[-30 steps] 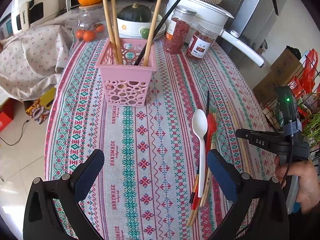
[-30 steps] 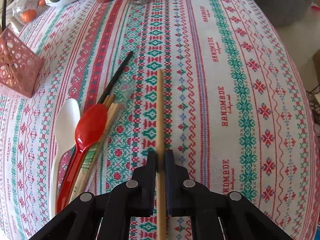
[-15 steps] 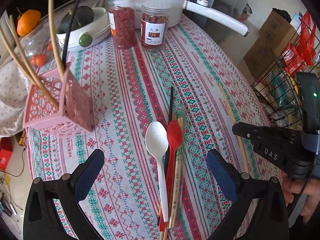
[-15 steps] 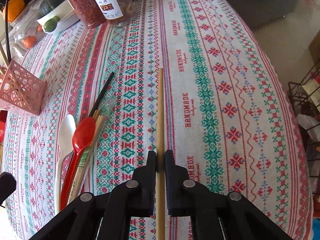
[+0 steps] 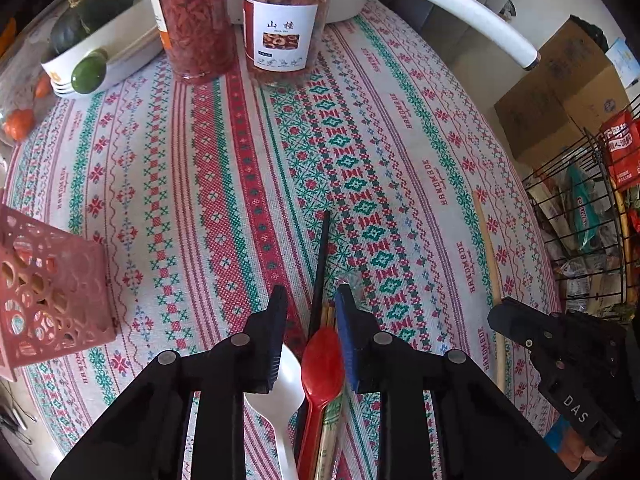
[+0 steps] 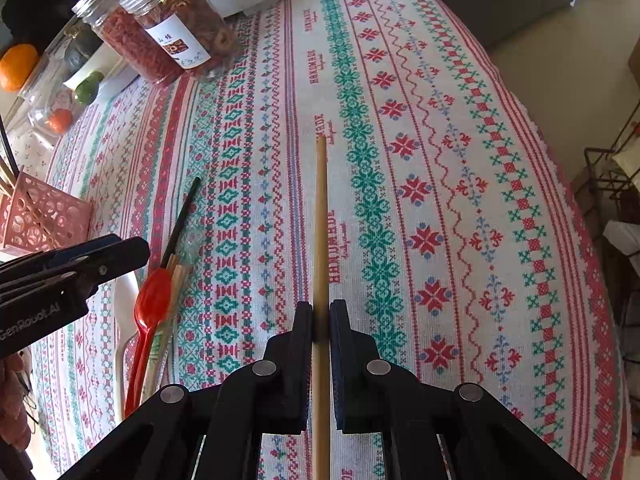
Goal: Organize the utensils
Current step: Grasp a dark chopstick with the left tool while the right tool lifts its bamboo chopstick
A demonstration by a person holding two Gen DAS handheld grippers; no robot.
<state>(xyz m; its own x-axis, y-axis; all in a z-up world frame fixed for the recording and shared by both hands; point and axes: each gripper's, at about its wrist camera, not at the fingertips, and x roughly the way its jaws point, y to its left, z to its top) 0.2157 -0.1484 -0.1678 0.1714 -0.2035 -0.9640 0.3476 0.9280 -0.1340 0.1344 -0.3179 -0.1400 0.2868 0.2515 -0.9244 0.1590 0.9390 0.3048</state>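
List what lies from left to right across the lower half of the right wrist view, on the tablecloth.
Pink perforated plastic basket → left tool → red plastic spoon → bare wooden chopstick clamped in the right tool. The white spoon and the bundled chopsticks overlap too much to place.

Woven cloth tablecloth [image 6: 400, 160] with matt cross-stitch pattern; glossy red plastic spoon [image 5: 322, 364] beside matt white plastic spoon [image 5: 276, 396]; smooth bare wooden chopstick [image 6: 321, 240]; perforated pink plastic basket [image 5: 52, 292]; clear plastic jars [image 5: 284, 16].
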